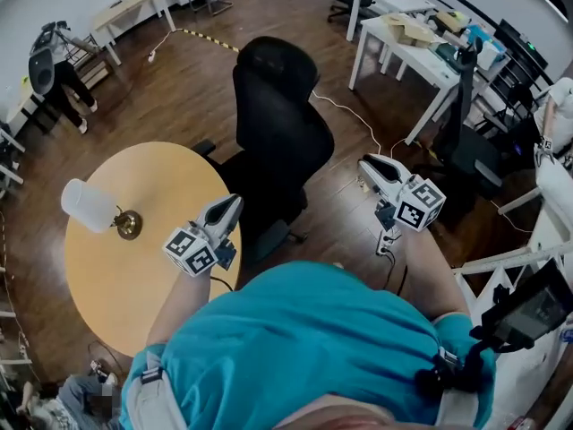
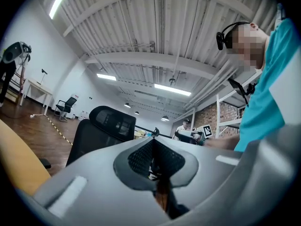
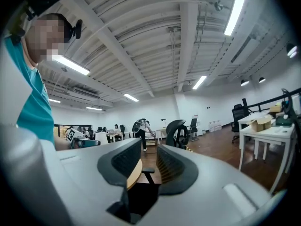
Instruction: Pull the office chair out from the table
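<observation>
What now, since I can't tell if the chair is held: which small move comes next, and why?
Probably move the right gripper forward to the chair and close on its backrest: that gripper is open and empty, the left gripper is shut on nothing, and the chair stands beside the table.

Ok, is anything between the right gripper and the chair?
Nothing visible does. Between the right gripper and the chair only floor shows, with a thin white cable lying on it.
</observation>
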Tool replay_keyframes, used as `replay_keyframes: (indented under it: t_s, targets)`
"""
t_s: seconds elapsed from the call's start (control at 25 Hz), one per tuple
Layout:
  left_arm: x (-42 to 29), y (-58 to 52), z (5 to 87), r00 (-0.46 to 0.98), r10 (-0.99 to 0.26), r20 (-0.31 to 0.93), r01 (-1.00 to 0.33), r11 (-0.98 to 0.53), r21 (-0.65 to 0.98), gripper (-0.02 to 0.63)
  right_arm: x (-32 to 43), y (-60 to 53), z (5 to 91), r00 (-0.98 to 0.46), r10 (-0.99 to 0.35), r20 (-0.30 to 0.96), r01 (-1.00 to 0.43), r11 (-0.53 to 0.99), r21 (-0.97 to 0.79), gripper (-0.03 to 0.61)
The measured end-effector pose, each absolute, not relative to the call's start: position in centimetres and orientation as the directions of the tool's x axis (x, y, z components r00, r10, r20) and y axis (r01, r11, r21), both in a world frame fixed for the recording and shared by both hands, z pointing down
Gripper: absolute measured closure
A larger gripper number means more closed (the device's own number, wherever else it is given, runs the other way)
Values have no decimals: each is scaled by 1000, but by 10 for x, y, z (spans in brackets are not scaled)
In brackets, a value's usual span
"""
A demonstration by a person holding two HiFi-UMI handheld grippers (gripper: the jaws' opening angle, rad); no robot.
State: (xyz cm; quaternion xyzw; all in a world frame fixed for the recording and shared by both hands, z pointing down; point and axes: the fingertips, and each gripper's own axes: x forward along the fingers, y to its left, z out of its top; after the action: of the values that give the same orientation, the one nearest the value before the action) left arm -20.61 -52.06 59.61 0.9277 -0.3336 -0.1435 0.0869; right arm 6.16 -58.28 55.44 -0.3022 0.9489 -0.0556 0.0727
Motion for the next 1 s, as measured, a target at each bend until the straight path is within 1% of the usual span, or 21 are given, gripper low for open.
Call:
replay_keyframes:
  t_s: [0.16, 0.32, 0.44, 0.56, 0.6, 0.8, 1.0]
  targets:
    - [-198, -568, 604, 662, -728, -180, -687, -685, 243, 594, 62, -636, 561, -858, -498, -128, -481, 865, -139, 448]
    - [-188, -609, 597, 565, -810, -157, -785, -587, 198, 598, 66, -681, 562, -910, -399, -113, -381, 912, -150, 434]
    - [-189, -644, 586, 481, -865, -145, -837, -502, 217, 597, 66, -712, 564, -935, -342, -93, -327, 934, -147, 414]
    - [-191, -682, 572, 437, -892, -117, -871, -452, 190, 566, 56, -737, 569, -949, -308, -73, -294, 943, -153, 380]
    - [-190, -695, 569, 435, -895, -99, -878, -446, 173, 539, 51, -743, 571, -951, -300, -68, -287, 945, -154, 365]
    - [-193, -764, 558, 463, -886, -35, -880, -464, 106, 435, 20, -772, 583, -954, -298, -32, -290, 943, -162, 316]
    - [-218, -838, 543, 530, -848, 8, -845, -528, 83, 416, -20, -811, 582, -915, -402, 48, -403, 896, -186, 313]
